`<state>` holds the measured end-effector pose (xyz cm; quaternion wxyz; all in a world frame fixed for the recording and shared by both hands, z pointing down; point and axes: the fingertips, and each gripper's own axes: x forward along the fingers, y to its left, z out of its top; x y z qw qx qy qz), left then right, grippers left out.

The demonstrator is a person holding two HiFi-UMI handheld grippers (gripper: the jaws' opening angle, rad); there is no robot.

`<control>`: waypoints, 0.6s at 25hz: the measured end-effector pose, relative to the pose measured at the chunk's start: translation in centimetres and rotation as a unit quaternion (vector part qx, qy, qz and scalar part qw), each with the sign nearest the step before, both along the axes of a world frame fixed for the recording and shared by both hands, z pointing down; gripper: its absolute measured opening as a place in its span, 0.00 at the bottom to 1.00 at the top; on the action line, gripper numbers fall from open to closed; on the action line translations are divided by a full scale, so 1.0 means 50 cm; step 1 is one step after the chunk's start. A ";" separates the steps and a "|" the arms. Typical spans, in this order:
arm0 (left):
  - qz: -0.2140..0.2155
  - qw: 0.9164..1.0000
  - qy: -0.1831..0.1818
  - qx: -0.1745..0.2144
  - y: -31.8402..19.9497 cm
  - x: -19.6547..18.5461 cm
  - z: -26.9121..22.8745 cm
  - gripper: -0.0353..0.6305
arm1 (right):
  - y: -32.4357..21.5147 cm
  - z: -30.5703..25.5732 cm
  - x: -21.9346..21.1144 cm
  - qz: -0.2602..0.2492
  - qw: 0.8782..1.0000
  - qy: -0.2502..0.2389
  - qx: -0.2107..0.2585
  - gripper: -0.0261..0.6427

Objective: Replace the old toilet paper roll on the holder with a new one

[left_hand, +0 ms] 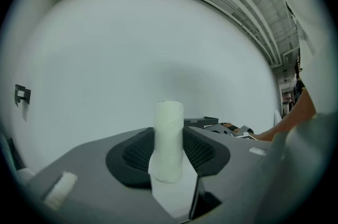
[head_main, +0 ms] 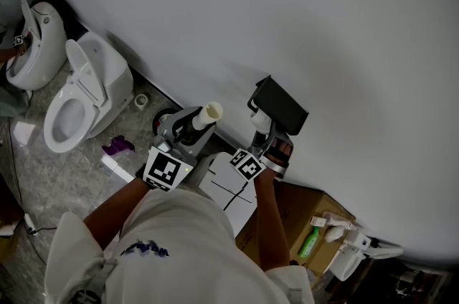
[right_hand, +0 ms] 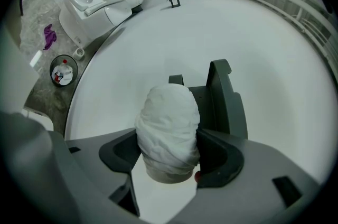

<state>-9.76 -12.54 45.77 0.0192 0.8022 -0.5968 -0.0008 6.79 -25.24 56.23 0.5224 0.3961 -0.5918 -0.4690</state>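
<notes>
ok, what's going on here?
A person is swapping toilet paper. The left tongs grip the bare cardboard tube, held to the left of the black holder. The right tongs grip a fresh white roll close in front of that holder, not yet mounted.

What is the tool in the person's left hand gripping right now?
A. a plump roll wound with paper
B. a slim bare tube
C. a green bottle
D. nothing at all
B: the left tool is clamped on a slim bare tube, while the paper-wound roll sits in the right tool.
</notes>
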 end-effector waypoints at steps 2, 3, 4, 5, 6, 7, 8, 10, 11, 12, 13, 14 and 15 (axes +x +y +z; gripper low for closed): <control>-0.002 1.000 0.000 -0.001 0.000 -0.002 0.002 0.32 | 0.000 0.001 -0.002 -0.001 1.000 -0.001 -0.001 0.51; -0.004 1.000 -0.001 -0.002 0.001 -0.004 0.003 0.32 | 0.001 0.002 -0.004 -0.002 1.000 -0.002 -0.002 0.51; -0.005 1.000 -0.001 -0.003 0.002 -0.007 0.005 0.32 | 0.002 0.002 -0.005 -0.002 1.000 -0.003 -0.002 0.51; -0.007 1.000 -0.001 -0.004 0.004 -0.009 0.007 0.32 | 0.002 0.002 -0.006 -0.003 1.000 -0.003 -0.002 0.51; -0.008 1.000 -0.001 -0.004 0.005 -0.011 0.007 0.32 | 0.003 0.002 -0.007 -0.003 1.000 -0.002 -0.002 0.51; -0.009 1.000 -0.001 -0.004 0.007 -0.013 0.007 0.32 | 0.003 0.002 -0.009 -0.004 1.000 -0.002 -0.003 0.51; -0.010 1.000 -0.001 -0.004 0.007 -0.014 0.007 0.32 | 0.003 0.002 -0.010 -0.004 1.000 -0.001 -0.003 0.51; -0.010 1.000 0.001 -0.003 0.007 -0.015 0.006 0.32 | 0.003 0.002 -0.013 -0.006 1.000 0.000 -0.003 0.51; -0.009 1.000 0.000 -0.003 0.006 -0.014 0.006 0.32 | 0.003 0.003 -0.014 -0.006 1.000 0.000 -0.003 0.51; -0.008 1.000 -0.001 -0.002 0.006 -0.012 0.006 0.32 | 0.003 0.004 -0.014 -0.006 1.000 -0.002 -0.003 0.51; -0.006 1.000 -0.003 -0.001 0.006 -0.009 0.005 0.32 | 0.003 0.004 -0.014 -0.005 1.000 -0.003 -0.003 0.51; -0.005 1.000 -0.004 -0.001 0.006 -0.008 0.005 0.32 | 0.004 0.005 -0.014 -0.004 1.000 -0.005 -0.003 0.51; -0.005 1.000 -0.005 -0.001 0.007 -0.007 0.004 0.32 | 0.005 0.005 -0.015 -0.003 1.000 -0.007 -0.002 0.51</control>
